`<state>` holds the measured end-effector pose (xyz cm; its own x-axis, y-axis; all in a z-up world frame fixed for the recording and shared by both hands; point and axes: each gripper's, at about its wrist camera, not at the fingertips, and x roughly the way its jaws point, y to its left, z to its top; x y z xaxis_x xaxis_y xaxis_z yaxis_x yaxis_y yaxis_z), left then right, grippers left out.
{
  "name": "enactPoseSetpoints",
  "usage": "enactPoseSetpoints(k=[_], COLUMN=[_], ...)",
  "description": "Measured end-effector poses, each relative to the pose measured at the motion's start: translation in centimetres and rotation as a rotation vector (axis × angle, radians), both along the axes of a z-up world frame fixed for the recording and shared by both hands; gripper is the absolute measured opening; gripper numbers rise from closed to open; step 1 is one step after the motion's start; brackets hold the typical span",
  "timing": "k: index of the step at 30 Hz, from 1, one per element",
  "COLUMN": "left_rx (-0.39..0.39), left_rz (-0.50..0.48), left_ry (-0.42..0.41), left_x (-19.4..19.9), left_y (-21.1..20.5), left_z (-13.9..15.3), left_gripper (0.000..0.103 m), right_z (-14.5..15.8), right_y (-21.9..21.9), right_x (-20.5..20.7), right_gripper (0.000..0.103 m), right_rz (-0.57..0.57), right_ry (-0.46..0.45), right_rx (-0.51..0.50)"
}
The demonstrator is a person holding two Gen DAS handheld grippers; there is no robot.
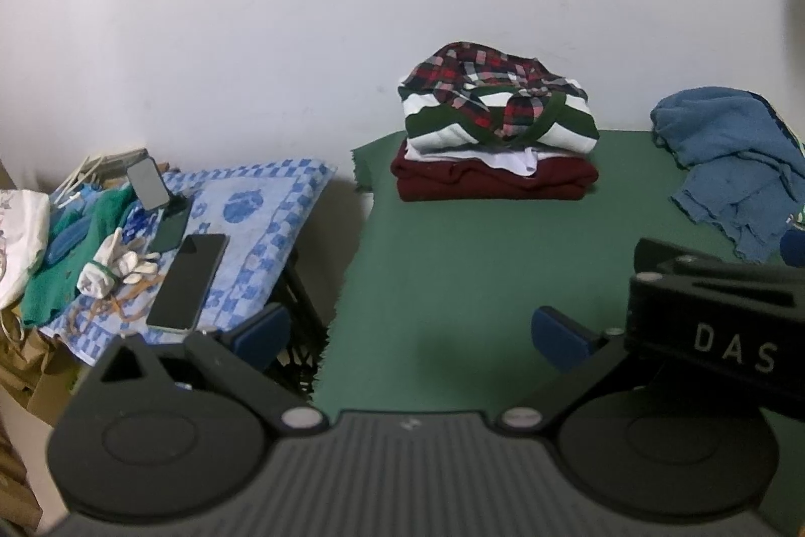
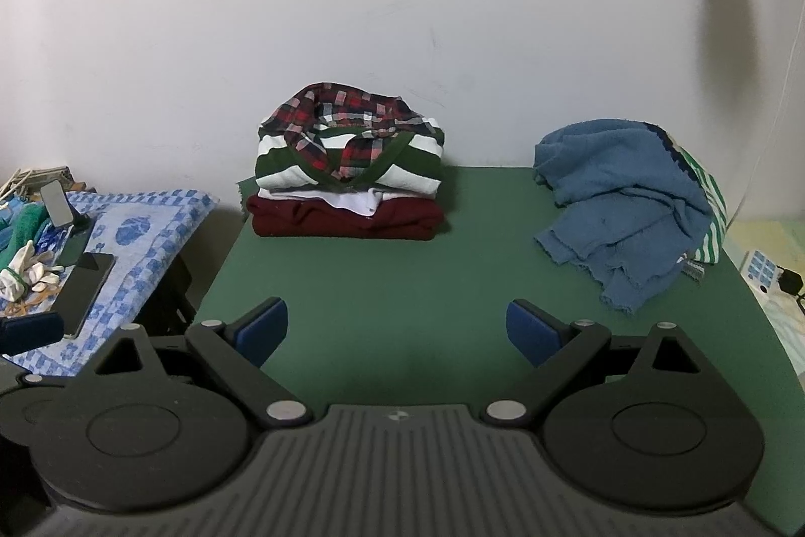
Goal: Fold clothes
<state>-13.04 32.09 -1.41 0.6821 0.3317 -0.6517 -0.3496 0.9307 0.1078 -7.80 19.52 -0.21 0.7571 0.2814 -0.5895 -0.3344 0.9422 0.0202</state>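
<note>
1. left gripper [image 1: 410,338] and right gripper [image 2: 397,330]: jaws spread wide, nothing between the blue pads, both over the green table [image 2: 402,285] near its front edge.
2. one folded stack [image 2: 347,179] at the table's far edge: plaid, green-white striped, white, maroon; four layers counted.
3. one crumpled blue garment [image 2: 624,205] at the far right corner, unfolded.
4. side stand with blue patterned cloth [image 1: 261,205]: three phones [image 1: 186,280], one white glove bundle [image 1: 115,267].
5. right view only: striped fabric [image 2: 707,210] under the blue garment.

Green table [image 2: 402,285] bears folded stack [image 2: 347,179], crumpled blue garment [image 2: 624,205].
</note>
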Motion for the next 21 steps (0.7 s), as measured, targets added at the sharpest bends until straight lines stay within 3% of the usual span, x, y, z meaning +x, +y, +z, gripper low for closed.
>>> enactPoseSetpoints(k=[21], left_rx=[-0.002], left_rz=[0.009], left_ry=[-0.003], left_x=[-0.03], left_y=[0.07], left_z=[0.15], left_gripper=[0.103], right_z=[0.13], right_y=[0.32], right_x=[0.09], right_gripper=[0.096], right_rz=[0.014], right_ry=[0.000], right_rx=[0.009])
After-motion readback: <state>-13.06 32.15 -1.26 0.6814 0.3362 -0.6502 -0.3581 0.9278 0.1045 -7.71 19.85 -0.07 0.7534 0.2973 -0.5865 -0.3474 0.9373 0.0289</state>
